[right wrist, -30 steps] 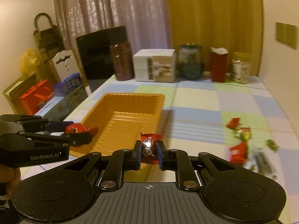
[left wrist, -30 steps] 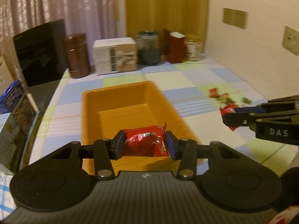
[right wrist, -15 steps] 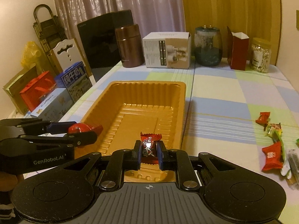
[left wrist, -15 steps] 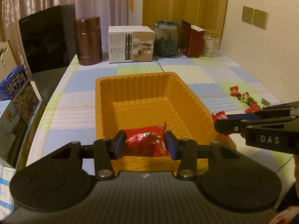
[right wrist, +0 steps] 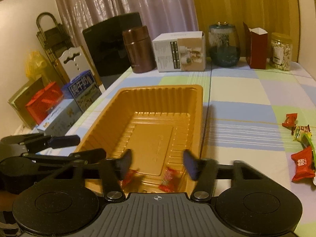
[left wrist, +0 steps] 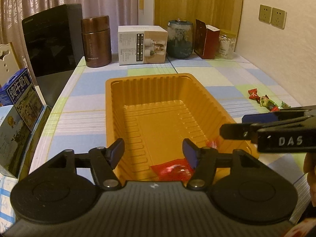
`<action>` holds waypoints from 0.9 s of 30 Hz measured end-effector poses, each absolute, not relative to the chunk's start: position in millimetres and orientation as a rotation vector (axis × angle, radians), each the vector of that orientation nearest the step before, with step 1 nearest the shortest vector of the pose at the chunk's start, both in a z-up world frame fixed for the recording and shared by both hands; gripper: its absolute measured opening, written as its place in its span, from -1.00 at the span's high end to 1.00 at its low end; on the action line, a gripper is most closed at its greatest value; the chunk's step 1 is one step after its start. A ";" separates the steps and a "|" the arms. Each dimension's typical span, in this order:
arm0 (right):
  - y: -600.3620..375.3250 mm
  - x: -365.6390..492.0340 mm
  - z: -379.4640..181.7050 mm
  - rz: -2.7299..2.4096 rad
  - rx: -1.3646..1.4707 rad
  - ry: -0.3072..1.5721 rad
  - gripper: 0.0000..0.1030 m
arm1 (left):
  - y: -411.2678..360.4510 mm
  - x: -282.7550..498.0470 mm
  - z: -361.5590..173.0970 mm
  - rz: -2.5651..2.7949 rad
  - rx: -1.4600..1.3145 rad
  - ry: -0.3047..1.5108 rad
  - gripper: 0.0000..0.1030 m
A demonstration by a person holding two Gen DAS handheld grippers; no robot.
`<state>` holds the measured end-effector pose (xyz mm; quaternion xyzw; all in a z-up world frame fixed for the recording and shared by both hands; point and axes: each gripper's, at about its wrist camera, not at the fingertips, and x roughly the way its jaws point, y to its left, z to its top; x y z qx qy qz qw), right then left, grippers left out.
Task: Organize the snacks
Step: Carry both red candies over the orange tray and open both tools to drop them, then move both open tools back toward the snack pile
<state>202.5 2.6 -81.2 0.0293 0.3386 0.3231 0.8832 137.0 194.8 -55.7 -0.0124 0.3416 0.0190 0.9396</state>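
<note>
An orange tray sits lengthwise on the checked counter, and two red wrapped candies lie on its floor at the near end: a larger red packet in the left wrist view, partly hidden behind a finger, and a smaller twisted candy beside it in the right wrist view. The rest of the tray floor is bare.

The left gripper hangs over the tray's near end with its fingers spread wide, nothing between them. The right gripper is likewise wide and holds nothing; its blue-padded tips are blurred.

Each gripper's body blocks the tray's nearest rim, so that edge cannot be made out. More loose candies lie on the counter well right of the tray, some cut off by the frame edge. Open cloth lies between tray and candies. Along the far edge stand a brown canister, a white box, a glass jar, a dark red carton and a nut jar.
</note>
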 end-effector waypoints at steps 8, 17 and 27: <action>-22.5 184.4 -69.3 0.591 0.099 0.703 -0.15 | 191.0 121.0 -41.6 0.060 -0.065 0.680 -0.29; -59.5 143.2 -48.6 0.496 0.144 0.704 -0.15 | 165.5 92.3 -20.2 0.068 -0.103 0.676 -0.50; -104.5 97.0 -19.9 0.391 0.133 0.667 -0.15 | 122.8 59.7 0.2 0.069 -0.129 0.688 -0.63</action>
